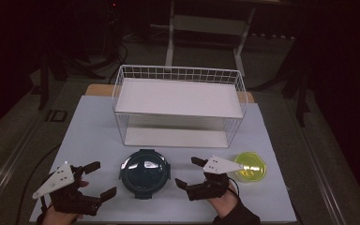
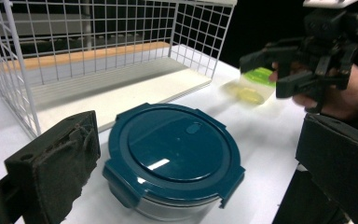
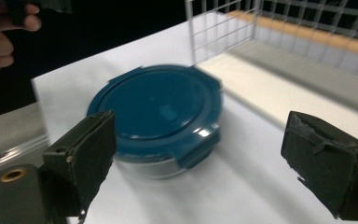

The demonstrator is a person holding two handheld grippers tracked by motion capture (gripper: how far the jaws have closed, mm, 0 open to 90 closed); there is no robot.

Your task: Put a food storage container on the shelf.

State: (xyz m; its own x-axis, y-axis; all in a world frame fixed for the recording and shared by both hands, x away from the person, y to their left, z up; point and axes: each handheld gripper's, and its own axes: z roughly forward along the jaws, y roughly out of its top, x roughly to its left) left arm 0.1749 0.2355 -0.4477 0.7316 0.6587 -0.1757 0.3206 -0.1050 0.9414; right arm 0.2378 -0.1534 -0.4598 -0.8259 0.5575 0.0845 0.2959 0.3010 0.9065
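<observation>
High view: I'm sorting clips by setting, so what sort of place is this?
Probably a lab or workshop recording station, not a home kitchen: a white table staged with a wire shelf rack and a round teal-lidded container, dark surroundings, and metal frame legs behind.

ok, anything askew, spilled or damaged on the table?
Nothing stands out. The blue-lidded container sits flat and closed, the yellow-lidded container sits level beside the right gripper, and the wire rack stands square. No spill shows on the table.
</observation>
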